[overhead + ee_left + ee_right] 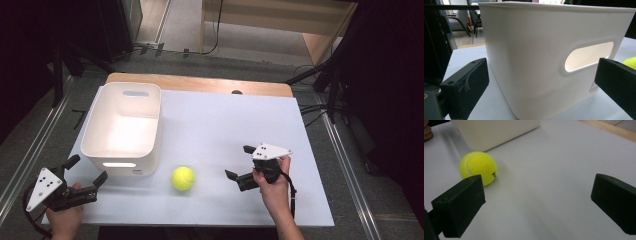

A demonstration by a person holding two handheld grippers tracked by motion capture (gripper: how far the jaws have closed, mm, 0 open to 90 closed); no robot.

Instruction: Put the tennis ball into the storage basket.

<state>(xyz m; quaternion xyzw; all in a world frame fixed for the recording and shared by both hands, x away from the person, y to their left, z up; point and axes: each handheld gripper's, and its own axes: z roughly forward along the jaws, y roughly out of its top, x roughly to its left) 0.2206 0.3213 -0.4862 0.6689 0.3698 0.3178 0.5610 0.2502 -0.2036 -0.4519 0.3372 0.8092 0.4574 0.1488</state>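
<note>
Tennis ball (183, 178) — yellow, resting on the white table (225, 125) just beside the near right corner of the white bin (122, 129), touching neither gripper. Right gripper (239, 162), held in a hand, points toward the ball from the right, jaws wide apart and empty. Left gripper (87, 170) sits near the bin's front wall — jaws likewise apart, holding nothing.

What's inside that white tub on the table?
From the high view, the white tub looks empty: its bare white floor and inner walls show. The strip just inside its near wall is covered by the rim. The tennis ball lies outside it, on the table.
</note>
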